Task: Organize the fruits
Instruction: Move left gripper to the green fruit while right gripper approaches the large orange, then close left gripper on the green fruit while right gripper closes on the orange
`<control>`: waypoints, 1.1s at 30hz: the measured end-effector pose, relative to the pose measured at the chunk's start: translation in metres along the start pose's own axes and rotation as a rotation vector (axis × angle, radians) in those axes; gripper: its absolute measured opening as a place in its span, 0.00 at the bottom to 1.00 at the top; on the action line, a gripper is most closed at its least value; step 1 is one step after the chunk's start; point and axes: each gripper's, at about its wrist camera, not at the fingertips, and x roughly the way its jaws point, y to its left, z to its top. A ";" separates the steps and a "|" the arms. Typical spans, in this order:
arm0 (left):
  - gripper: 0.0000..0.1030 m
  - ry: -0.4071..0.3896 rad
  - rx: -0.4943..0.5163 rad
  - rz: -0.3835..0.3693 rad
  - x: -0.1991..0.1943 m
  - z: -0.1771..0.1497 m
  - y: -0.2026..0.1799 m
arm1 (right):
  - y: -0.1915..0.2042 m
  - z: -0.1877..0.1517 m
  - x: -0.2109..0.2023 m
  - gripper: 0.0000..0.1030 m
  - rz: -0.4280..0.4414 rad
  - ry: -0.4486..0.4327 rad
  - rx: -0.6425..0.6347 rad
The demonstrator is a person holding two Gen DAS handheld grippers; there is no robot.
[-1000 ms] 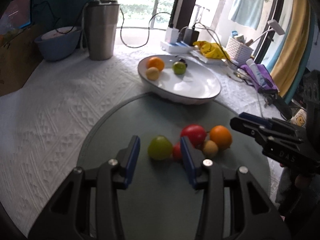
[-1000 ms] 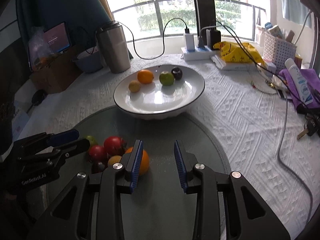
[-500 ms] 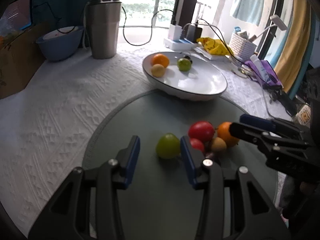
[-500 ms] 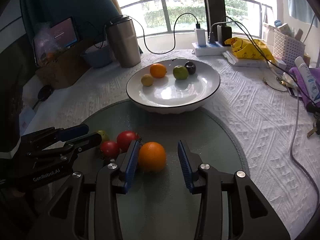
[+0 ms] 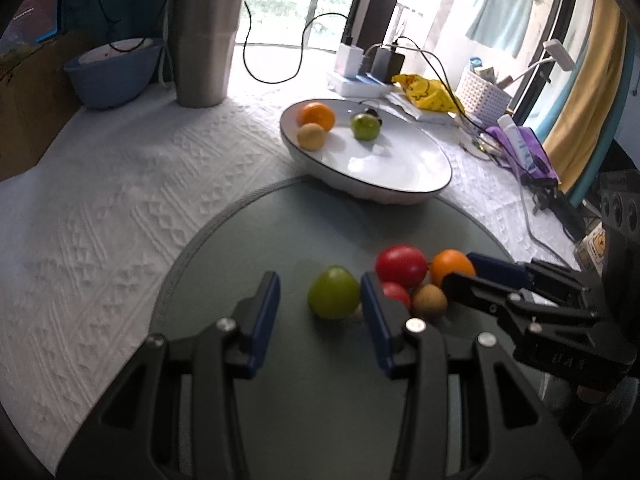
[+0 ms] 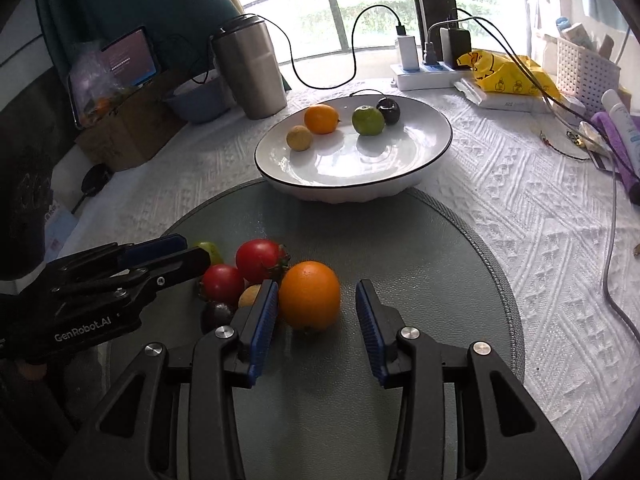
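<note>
My left gripper [image 5: 320, 312] hangs over the near part of the round grey mat [image 5: 304, 400], its blue pads apart, and a green fruit [image 5: 333, 292] sits between them, close against the right pad with a clear gap to the left one. My right gripper [image 6: 317, 320] is just beside it over the same mat, jaws likewise apart; an orange [image 6: 309, 295] lies between them, up against the left pad, with open space to the right pad. I grip neither fruit. Between my two grippers the other loose fruit is bunched together: a large red tomato [image 6: 260, 260], a smaller red one [image 6: 222, 283], a brownish round fruit [image 5: 429, 301] and a small dark one [image 6: 216, 314], touching or nearly touching one another. Past the far edge of the mat stands a white bowl [image 6: 400, 160] with a dark rim on the white tablecloth [image 6: 520, 216]. At its far side lie an orange fruit [image 6: 321, 119], a small yellowish one [image 6: 299, 138], a green one [image 6: 367, 120] and a dark one [image 6: 388, 110]. Toward the table's far edge stand a steel tumbler [image 6: 250, 74], a blue bowl [image 5: 112, 70] and a power strip [image 6: 424, 74] with chargers.
</note>
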 end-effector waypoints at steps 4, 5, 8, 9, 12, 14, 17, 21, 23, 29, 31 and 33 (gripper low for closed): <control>0.42 0.014 -0.024 -0.010 0.005 0.003 0.001 | 0.000 0.000 -0.001 0.35 0.022 -0.004 -0.004; 0.42 0.020 -0.030 -0.013 0.007 0.004 0.000 | 0.000 0.000 -0.002 0.35 0.020 -0.007 -0.006; 0.42 0.033 -0.019 -0.007 0.012 0.005 -0.003 | 0.000 0.002 -0.002 0.33 0.006 -0.010 -0.014; 0.42 0.039 -0.019 -0.005 0.014 0.005 -0.004 | -0.001 0.002 -0.002 0.33 0.004 -0.010 -0.013; 0.42 0.037 -0.010 -0.003 0.015 0.006 -0.005 | -0.003 0.003 -0.003 0.33 0.002 -0.009 -0.012; 0.42 0.035 0.005 -0.001 0.015 0.006 -0.006 | -0.003 0.004 -0.003 0.33 0.001 -0.010 -0.011; 0.41 0.032 0.021 0.005 0.015 0.005 -0.006 | -0.003 0.003 -0.003 0.33 0.000 -0.011 -0.013; 0.40 0.034 0.030 0.006 0.014 0.004 -0.006 | -0.004 0.005 -0.004 0.33 -0.008 -0.016 -0.012; 0.37 0.036 0.032 0.001 0.013 0.003 -0.006 | -0.005 0.006 -0.005 0.33 -0.012 -0.021 -0.011; 0.29 0.027 0.058 0.011 0.003 0.000 -0.012 | -0.006 0.007 -0.010 0.33 -0.019 -0.032 -0.010; 0.28 0.027 0.055 0.010 0.001 -0.001 -0.012 | -0.005 0.007 -0.010 0.33 -0.020 -0.034 -0.011; 0.28 0.026 0.054 0.009 -0.001 -0.002 -0.012 | -0.005 0.006 -0.012 0.33 -0.019 -0.036 -0.013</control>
